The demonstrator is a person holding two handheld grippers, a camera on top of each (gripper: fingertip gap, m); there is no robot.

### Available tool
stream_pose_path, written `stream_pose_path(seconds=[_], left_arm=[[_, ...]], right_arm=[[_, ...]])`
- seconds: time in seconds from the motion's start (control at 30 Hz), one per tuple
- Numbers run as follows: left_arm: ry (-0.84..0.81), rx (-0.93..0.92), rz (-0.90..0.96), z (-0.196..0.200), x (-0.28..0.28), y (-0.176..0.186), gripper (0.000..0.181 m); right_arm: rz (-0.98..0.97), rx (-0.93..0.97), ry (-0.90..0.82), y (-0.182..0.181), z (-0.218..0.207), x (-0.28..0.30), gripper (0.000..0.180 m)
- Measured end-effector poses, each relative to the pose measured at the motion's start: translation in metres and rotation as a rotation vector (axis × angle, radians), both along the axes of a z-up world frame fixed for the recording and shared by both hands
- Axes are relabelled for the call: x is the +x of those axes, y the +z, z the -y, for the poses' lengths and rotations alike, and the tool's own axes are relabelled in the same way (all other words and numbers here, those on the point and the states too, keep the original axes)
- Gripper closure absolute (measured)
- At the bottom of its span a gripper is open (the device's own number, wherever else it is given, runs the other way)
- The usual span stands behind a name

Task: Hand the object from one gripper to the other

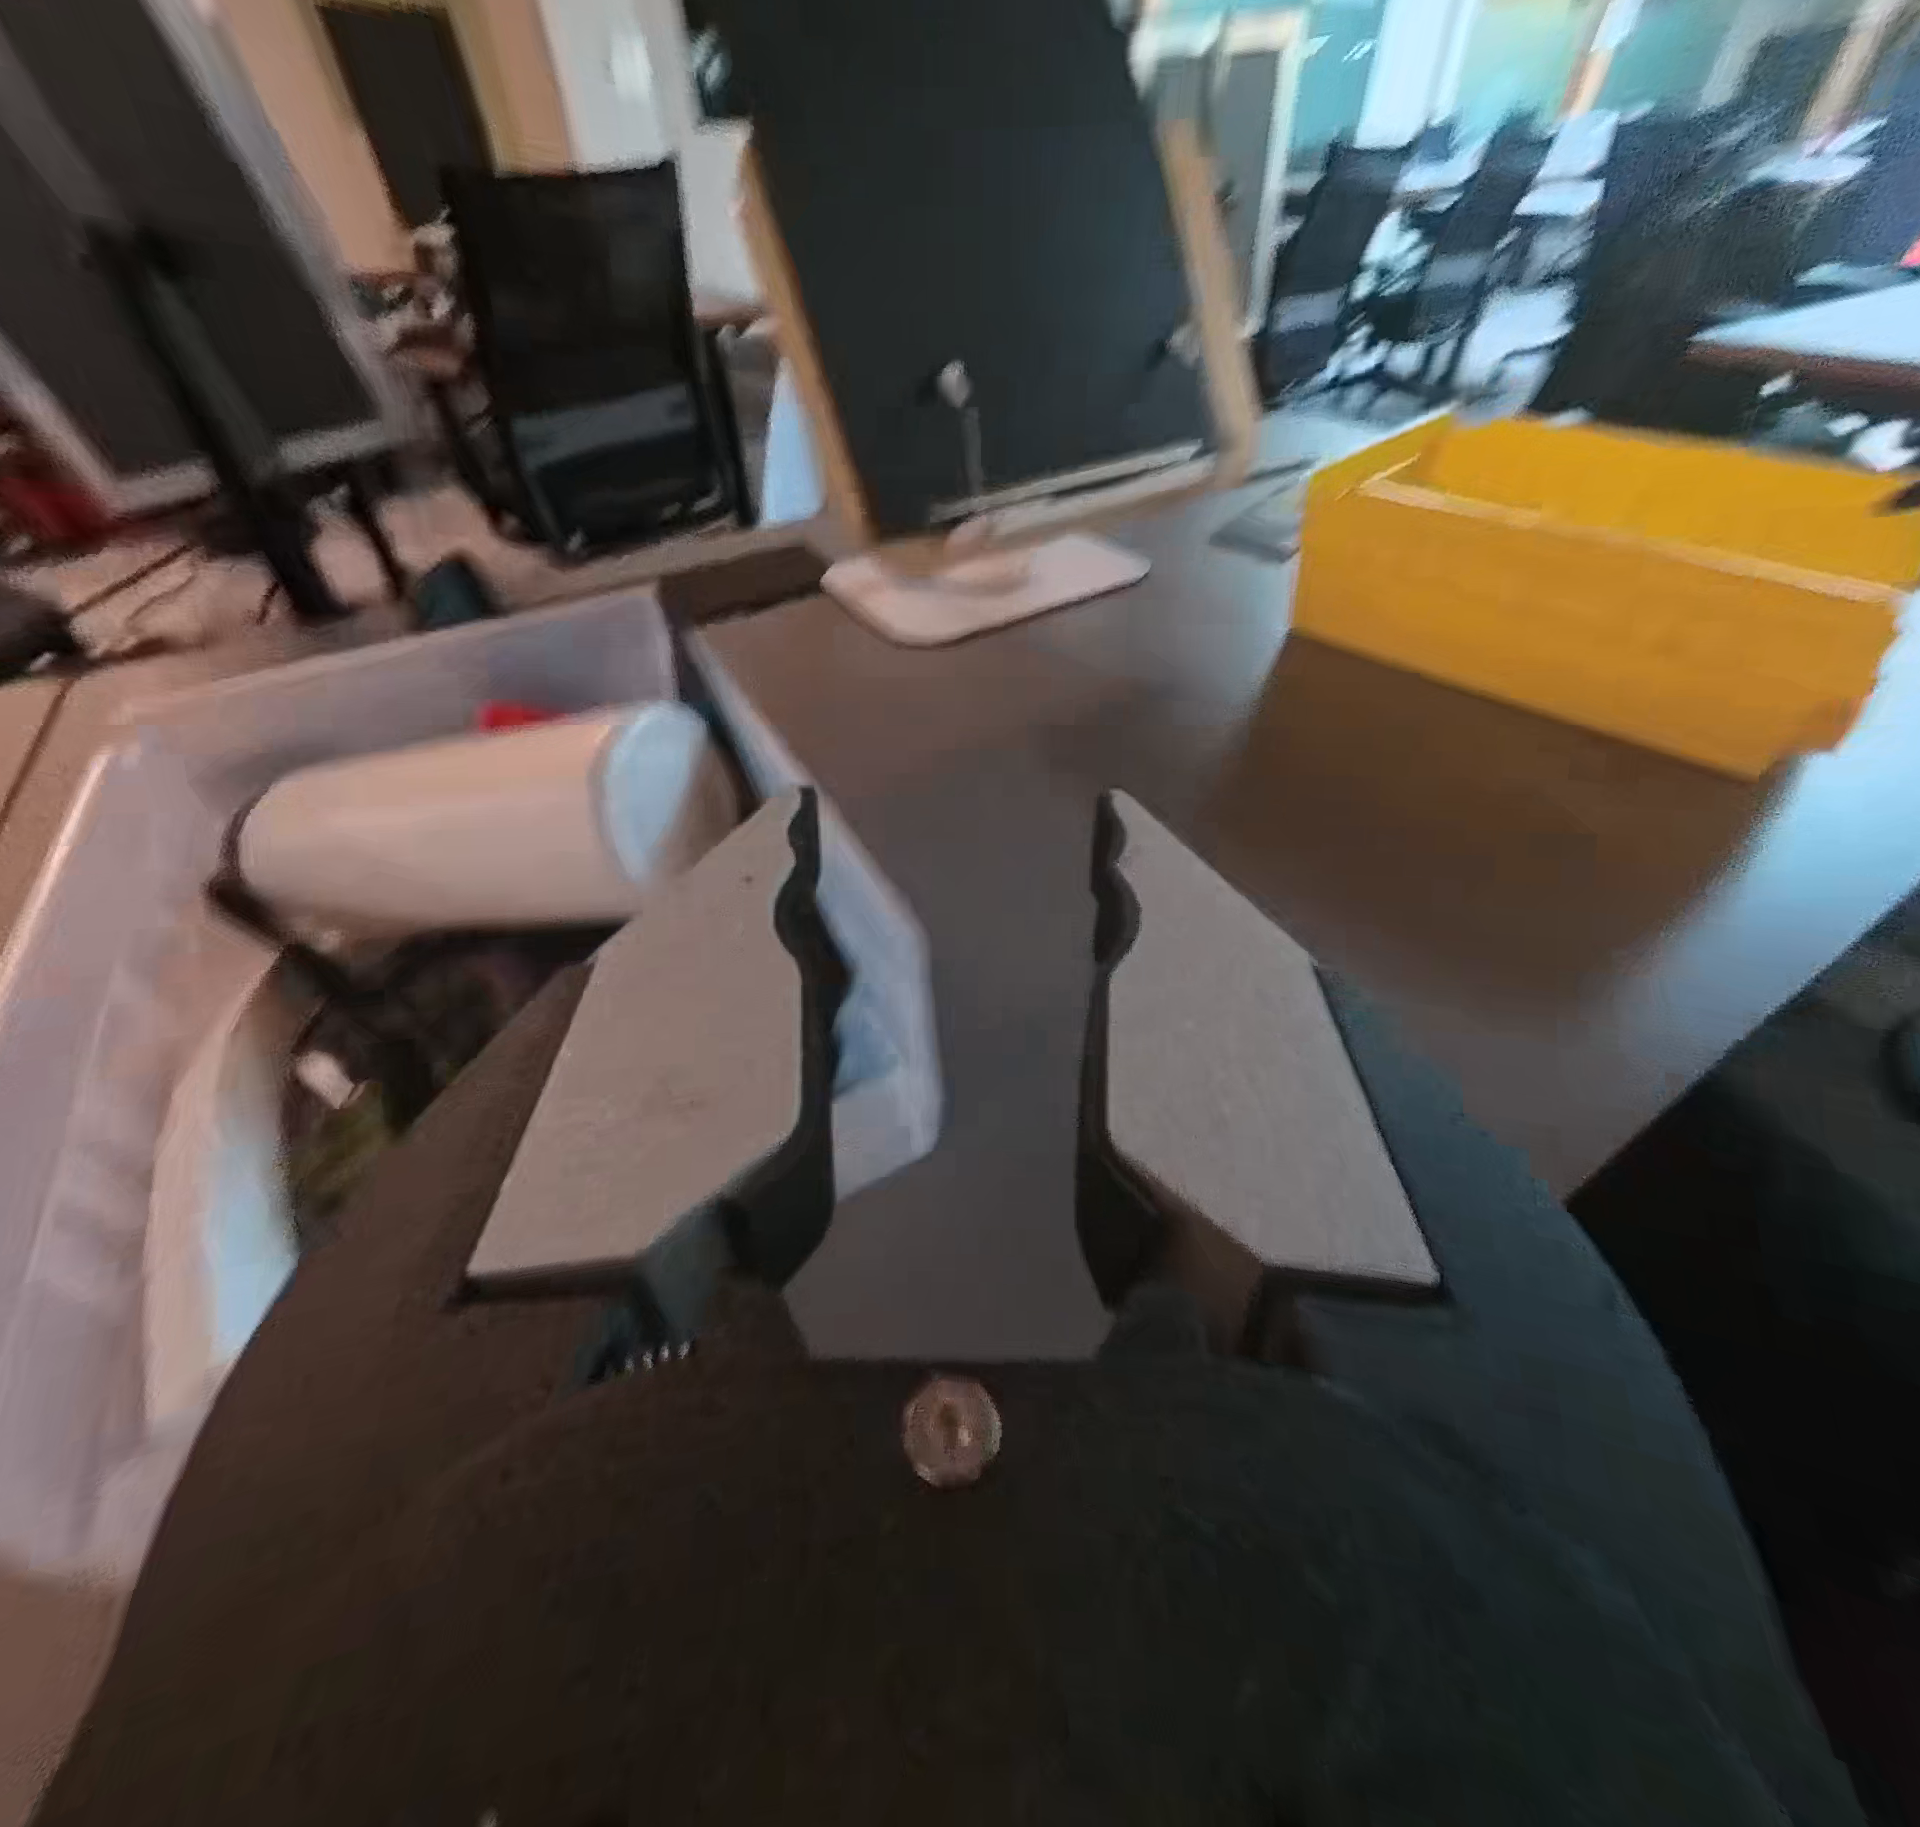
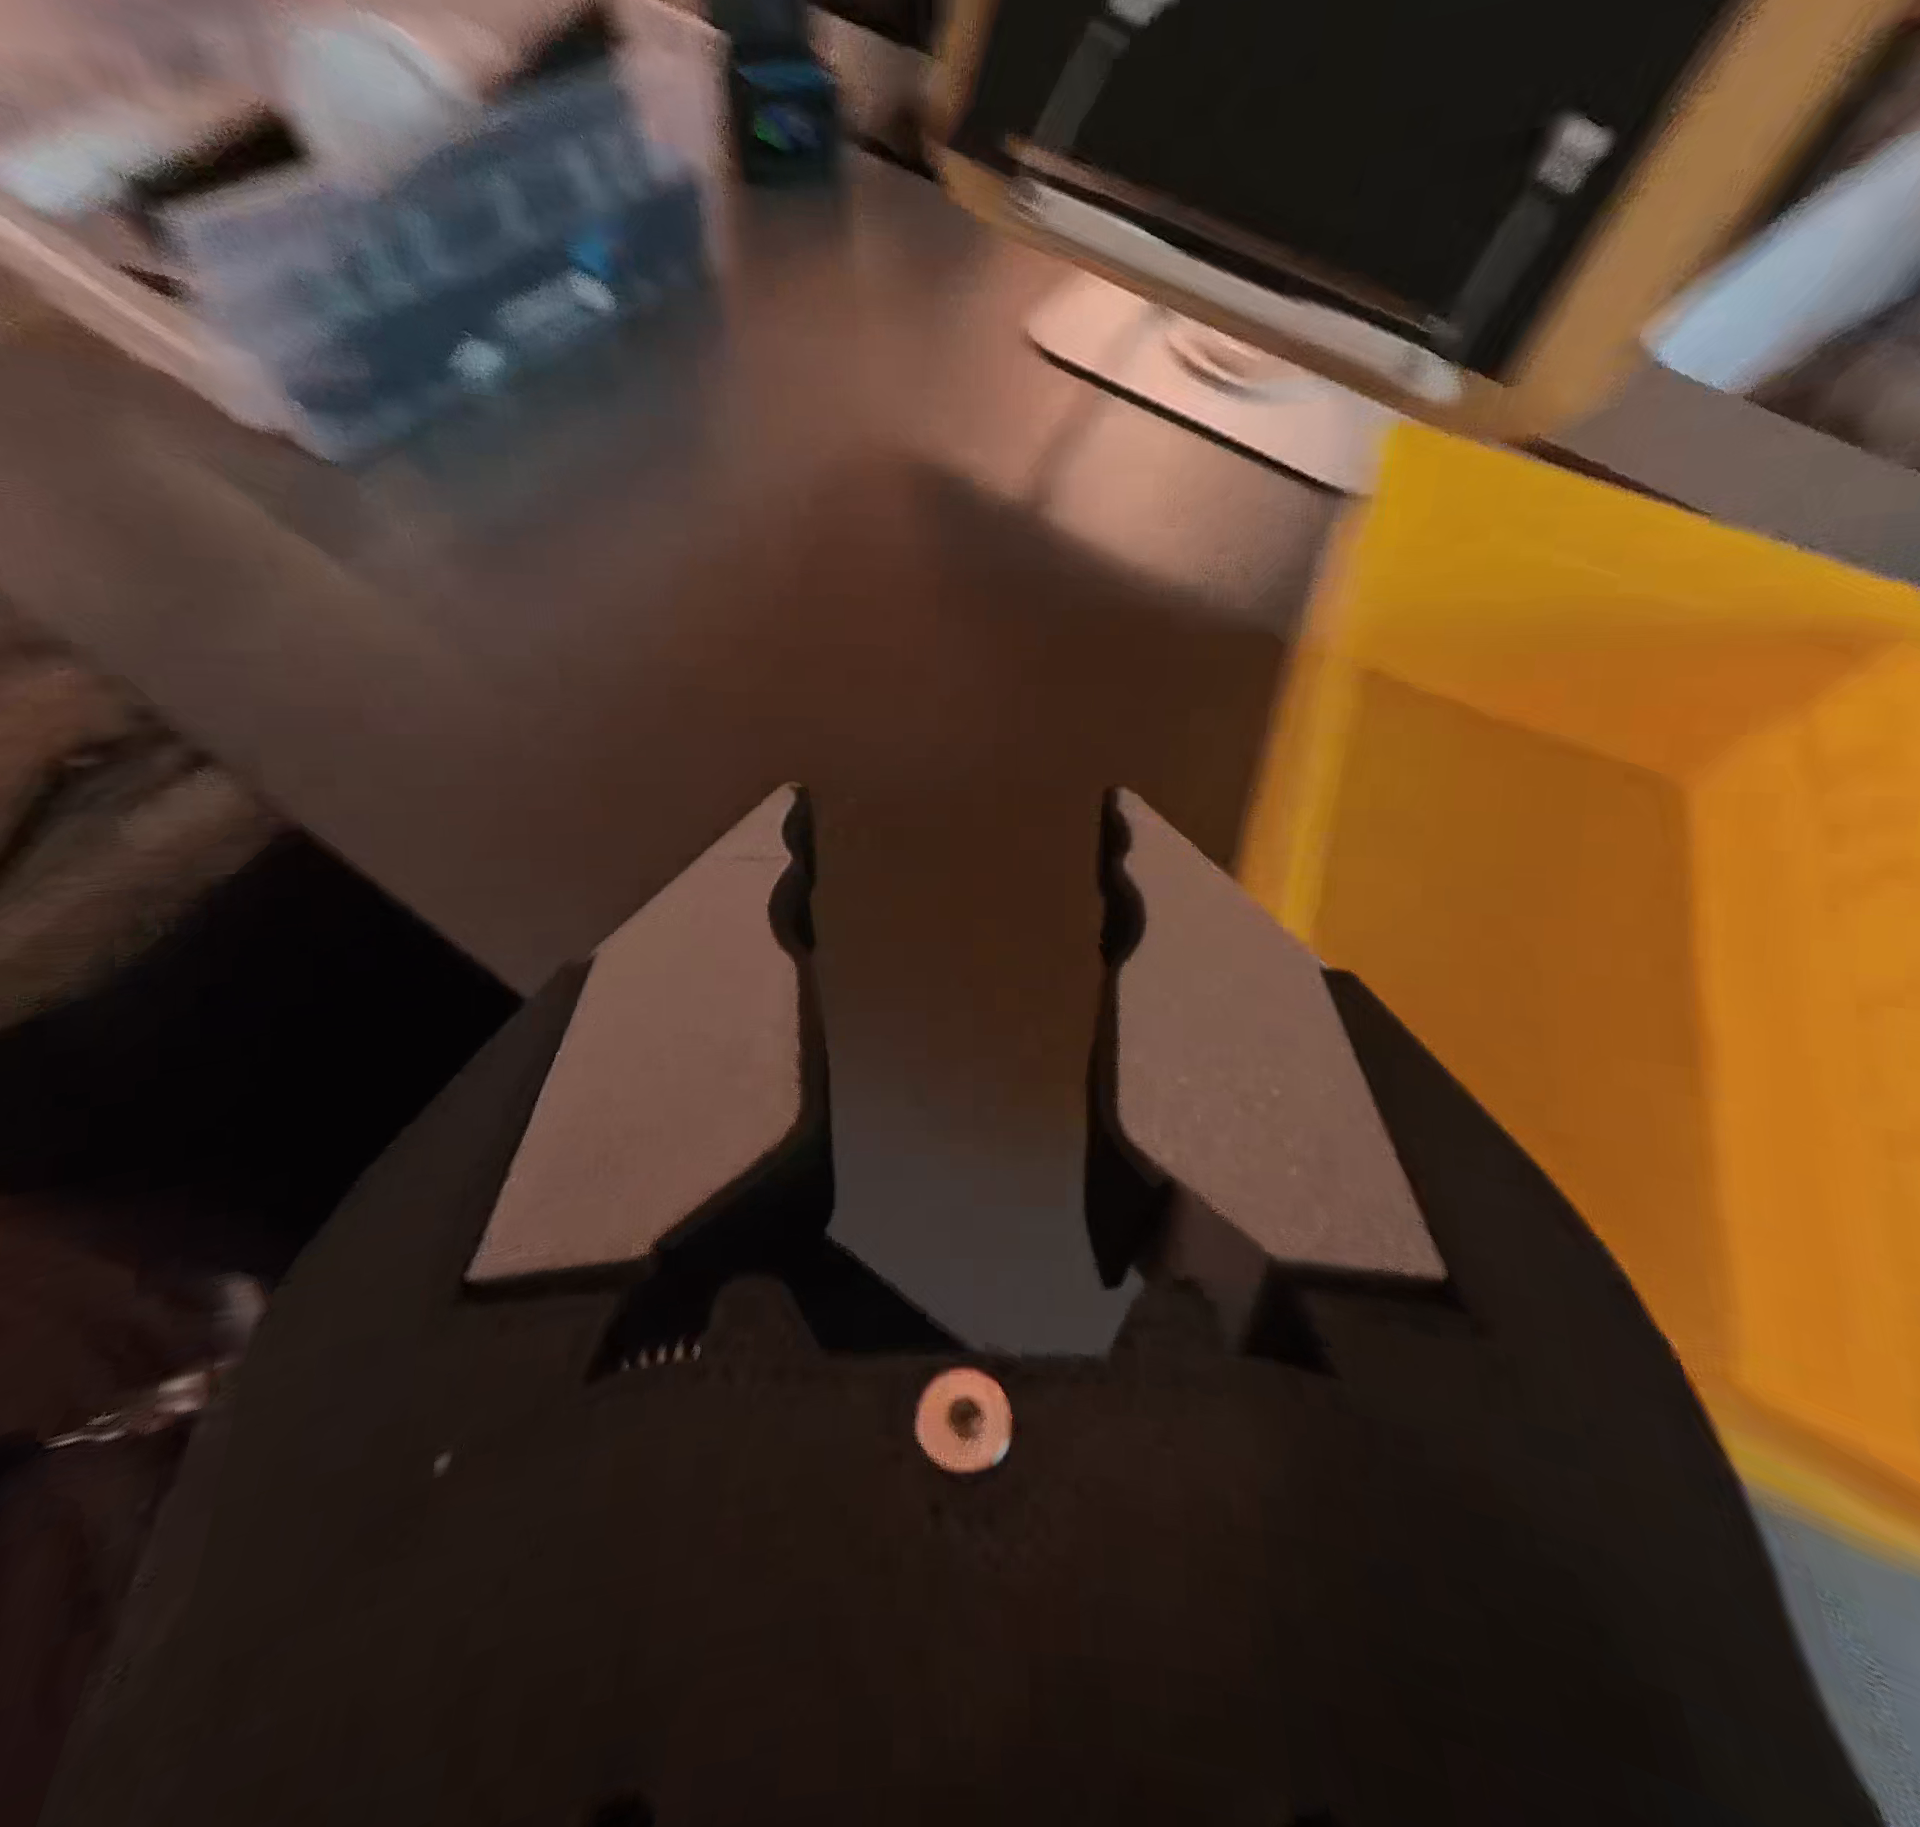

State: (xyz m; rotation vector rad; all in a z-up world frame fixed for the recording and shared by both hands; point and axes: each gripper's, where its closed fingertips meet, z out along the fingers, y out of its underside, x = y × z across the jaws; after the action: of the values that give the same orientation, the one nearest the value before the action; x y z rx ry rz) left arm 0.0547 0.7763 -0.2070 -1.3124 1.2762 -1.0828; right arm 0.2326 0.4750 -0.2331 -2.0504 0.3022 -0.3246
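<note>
My left gripper [image 1: 956,821]: jaws apart with nothing between them, hanging over the dark table [image 1: 987,738], tips just right of the clear bin's near wall.
My right gripper [image 2: 956,821]: jaws apart too, empty, over bare table with the yellow box [image 2: 1558,738] just to its right.
Landmark: the clear bin [image 1: 665,634], a translucent plastic tub on the left of the table.
Object, my guess: the white cylinder [image 1: 447,832] lying on its side inside the clear bin, resting on top of dark clutter I can't make out; a red scrap [image 1: 520,712] shows behind it. The task names no object, so this is my reading only.
Handling, my judgement: looks rigid and smooth, like a tumbler or canister, so likely slippery and prone to roll; weight unknown, since I can't tell whether it's hollow or full.
Where I'd hold: across the barrel near its middle, jaws square to its length, leaving one end free for my other gripper to take.
Risk: a smooth round wall may twist out of a light pinch.
Beyond the clear bin: a monitor [image 1: 977,219] on its pale stand, right of the bin; the yellow box farther right.
Sharpness: both views are blurred, so fine detail is lost.
</note>
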Motion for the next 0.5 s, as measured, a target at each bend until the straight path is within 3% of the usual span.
stream_pose_path(seconds=[0.07, 0.13, 0.17, 0.27, 0.37, 0.5], left_arm=[[-0.160, -0.033, 0.045, 0.036, 0.024, 0.018, 0.137], [-0.504, -0.119, 0.047, 0.102, 0.049, 0.022, 0.136], [-0.602, -0.142, 0.045, 0.123, 0.065, 0.020, 0.133], [-0.431, -0.076, 0.022, 0.111, 0.147, -0.009, 0.138], [-0.221, -0.030, 0.011, 0.071, 0.217, -0.038, 0.145], [-0.161, -0.081, 0.031, 0.045, 0.269, -0.067, 0.149]], right_arm=[[-0.066, 0.036, 0.164, 0.001, -0.042, -0.026, 0.128], [-0.101, 0.089, 0.251, 0.000, -0.086, -0.030, 0.127], [-0.110, 0.114, 0.254, -0.001, -0.107, -0.023, 0.125], [-0.059, 0.135, 0.159, -0.011, -0.162, 0.024, 0.121], [0.015, 0.135, 0.040, -0.026, -0.203, 0.083, 0.121], [-0.076, 0.062, -0.031, -0.083, -0.240, 0.135, 0.122]])
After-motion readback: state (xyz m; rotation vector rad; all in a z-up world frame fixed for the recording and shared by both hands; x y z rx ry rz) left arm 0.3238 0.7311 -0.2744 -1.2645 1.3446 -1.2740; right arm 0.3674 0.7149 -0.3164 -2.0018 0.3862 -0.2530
